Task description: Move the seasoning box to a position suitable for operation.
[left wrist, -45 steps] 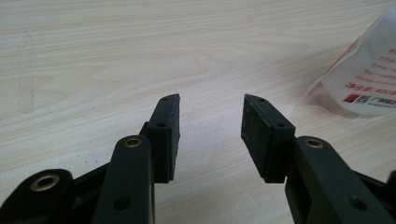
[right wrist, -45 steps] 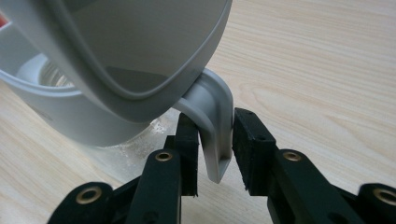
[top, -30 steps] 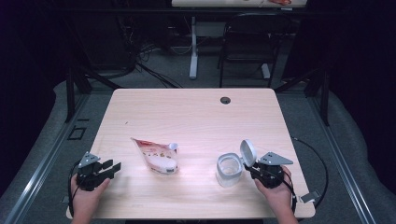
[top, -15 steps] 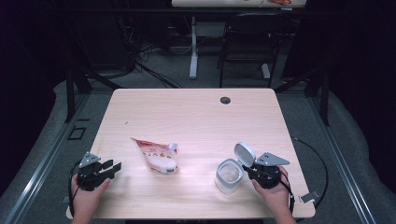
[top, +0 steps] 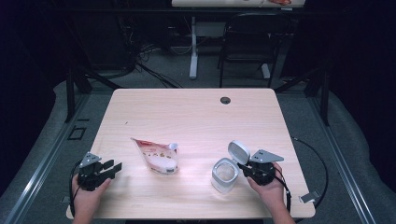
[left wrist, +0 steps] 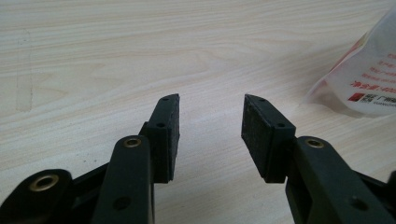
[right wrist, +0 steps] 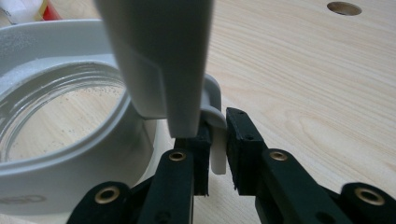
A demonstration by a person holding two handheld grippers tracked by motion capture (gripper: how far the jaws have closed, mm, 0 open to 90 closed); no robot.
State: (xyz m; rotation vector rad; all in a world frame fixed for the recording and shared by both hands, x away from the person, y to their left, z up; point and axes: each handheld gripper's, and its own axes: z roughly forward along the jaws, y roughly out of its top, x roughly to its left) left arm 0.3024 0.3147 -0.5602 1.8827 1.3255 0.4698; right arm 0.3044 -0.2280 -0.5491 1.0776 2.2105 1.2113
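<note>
Shifted toward the near edge of the table (top: 196, 112) since a second ago — jar and right hand together, with the hinged lid now tipped up and leaning away from the near edge. Jaws of the right gripper (right wrist: 215, 140) just opening a touch, yet pinching a thin white tab (right wrist: 217, 156) at the hinge of the lid (right wrist: 159, 56), pads touching both faces of it. Seen along those jaws: tab dead between the fingertips, grey-white lid rising straight above them, open mouth of the jar (right wrist: 60, 116) just beside them on the left of that view, glass wall and bare wood visible through it.

From above, right gripper (top: 244, 167) near the near right corner, jar (top: 224, 174) touching its tip on the side toward the table's middle, lid (top: 238, 152) standing tilted over the far side of the jar.

Left gripper (top: 116, 168) resting near the near left corner, jaws standing apart with nothing between them — bare wood ahead in its own view (left wrist: 210, 119). Farther in, between the two grippers, white pouch (top: 157, 156) with red print lying flat, well apart from the jar and from both grippers. Beyond, by the far edge, small round cable hole (top: 225, 100).
</note>
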